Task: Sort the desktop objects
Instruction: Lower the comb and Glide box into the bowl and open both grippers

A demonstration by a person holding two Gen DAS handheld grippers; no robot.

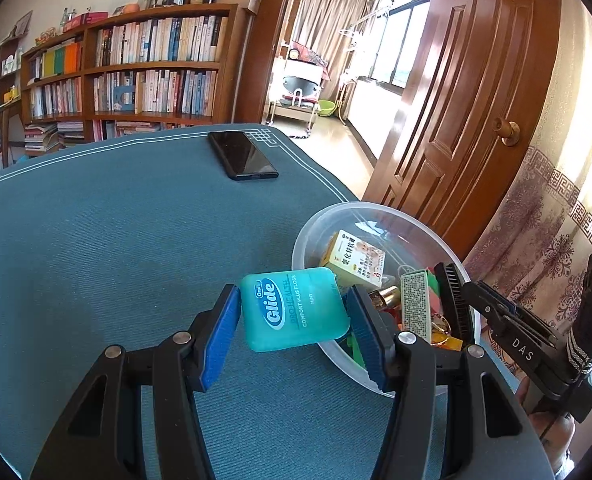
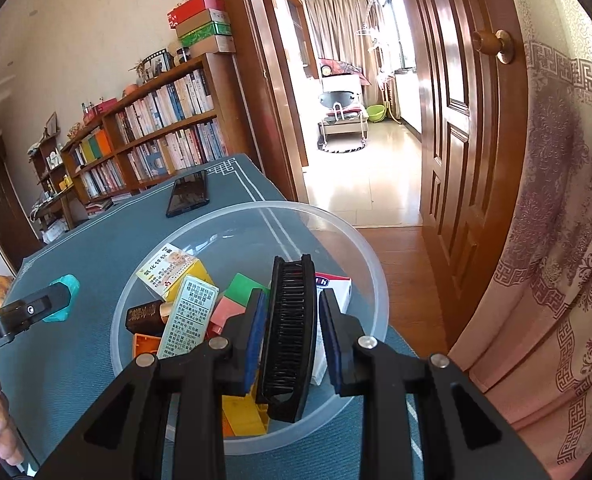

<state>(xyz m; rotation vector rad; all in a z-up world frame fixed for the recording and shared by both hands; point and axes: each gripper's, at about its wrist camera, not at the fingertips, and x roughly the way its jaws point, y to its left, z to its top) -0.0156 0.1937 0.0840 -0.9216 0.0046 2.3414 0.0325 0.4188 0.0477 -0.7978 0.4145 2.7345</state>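
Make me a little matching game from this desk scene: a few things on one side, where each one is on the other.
Things:
1. floss box
2. black comb
3. phone
4. yellow medicine box

Places:
A. flat on the blue cloth, far corner
B. lying loose in the clear bowl
C. in the left claw
D. in the right claw

Pairs: 1-C, 2-D, 3-A, 4-B

- I am working in a home: a wooden bookshelf (image 1: 136, 68) is holding books.
- A curtain (image 2: 556, 240) is hanging beside an open wooden door (image 1: 468, 92).
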